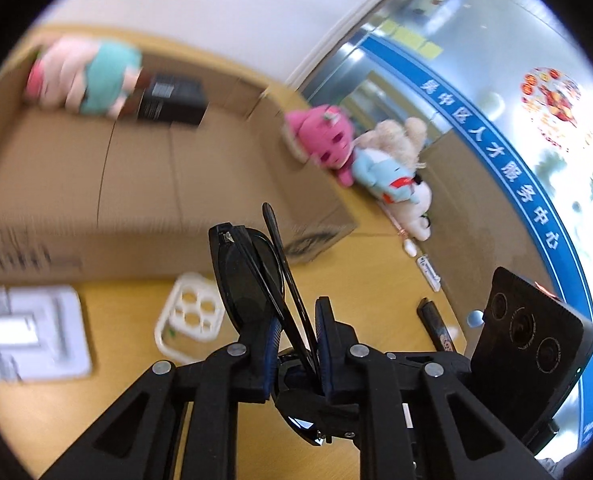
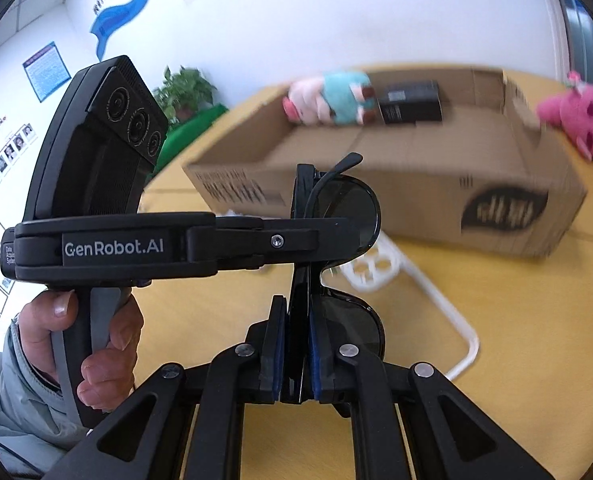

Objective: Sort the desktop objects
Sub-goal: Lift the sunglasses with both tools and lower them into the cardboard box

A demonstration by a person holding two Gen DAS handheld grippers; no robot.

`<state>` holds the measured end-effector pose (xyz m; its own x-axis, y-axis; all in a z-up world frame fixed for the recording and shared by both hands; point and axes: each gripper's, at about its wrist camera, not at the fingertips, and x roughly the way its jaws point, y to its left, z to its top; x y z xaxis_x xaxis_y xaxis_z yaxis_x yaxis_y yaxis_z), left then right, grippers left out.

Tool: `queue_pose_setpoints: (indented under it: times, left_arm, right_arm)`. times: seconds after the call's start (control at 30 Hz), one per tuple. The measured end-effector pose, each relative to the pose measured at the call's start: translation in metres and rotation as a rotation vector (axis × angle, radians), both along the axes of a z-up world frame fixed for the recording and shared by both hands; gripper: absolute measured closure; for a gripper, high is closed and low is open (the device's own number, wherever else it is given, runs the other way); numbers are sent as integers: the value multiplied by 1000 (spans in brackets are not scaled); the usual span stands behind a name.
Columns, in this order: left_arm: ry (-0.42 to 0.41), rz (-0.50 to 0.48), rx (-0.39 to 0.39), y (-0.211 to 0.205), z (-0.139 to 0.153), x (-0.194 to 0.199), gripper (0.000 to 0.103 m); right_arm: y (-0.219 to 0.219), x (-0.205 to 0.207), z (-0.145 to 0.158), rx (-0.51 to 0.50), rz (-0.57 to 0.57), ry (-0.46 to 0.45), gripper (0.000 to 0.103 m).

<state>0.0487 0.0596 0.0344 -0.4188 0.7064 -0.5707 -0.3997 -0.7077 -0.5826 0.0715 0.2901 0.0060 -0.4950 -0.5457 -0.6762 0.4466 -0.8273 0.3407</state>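
Both grippers hold one pair of folded black sunglasses (image 1: 252,276) above the wooden table. My left gripper (image 1: 294,336) is shut on them; in the right wrist view the left gripper's body (image 2: 200,240) reaches in from the left across one lens (image 2: 348,212). My right gripper (image 2: 294,344) is shut on the lower part of the sunglasses. An open cardboard box (image 1: 144,184) lies behind, holding a pink and teal plush (image 1: 84,76) and a black box (image 1: 172,100); the cardboard box also shows in the right wrist view (image 2: 408,176).
A white tray (image 1: 190,316) and a white flat item (image 1: 28,332) lie on the table (image 1: 368,276). A pink plush (image 1: 320,140) and a blue and white plush (image 1: 392,184) lie right of the box. Small items (image 1: 432,320) lie near the glass wall.
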Motion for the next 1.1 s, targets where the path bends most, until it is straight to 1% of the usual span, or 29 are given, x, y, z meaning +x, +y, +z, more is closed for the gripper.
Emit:
queue_pose_setpoints:
  times: [0.13,0.27,0.4,0.53,0.67,0.77,0.8,0.83,0.97,1.1]
  left_arm:
    - [88,-28,-16,-6,38,-10,88]
    - [154,-44,-18,-16,70,-27,88]
    - [169,-40,-19,-33,87,-54,88]
    - [164,-15,-45,-58,94,-84,88]
    - [109,23,-67,-89,85,-119,88]
    - [42,50,-72,-113,66,-146,89]
    - [16,56,-80,-121,59,-155,89]
    - [-10,63,-85,-129,52,-164,89]
    - [-147,104,-98,-155,15,-198,89]
    - [-254,130,-133,-164,-10,-221,89]
  right_arm:
    - [-8,-6,35,-10,-4,85,93]
    - [-20,-18,66,-7,1,160,92]
    - [-33,-43,88,-26,13,196,92]
    - [-51,-81,98,-77,37,185,92]
    - [-76,-124,92,-135,65,134,92]
    - [-99,-158,76,-182,73,72,92]
    - [-108,-171,67,-203,73,41,92]
    - [-116,-174,59,-212,73,21,92]
    - [-137,-213,20,-256,66,-101,92]
    - [-160,-247,-9,-268,55,-244,91]
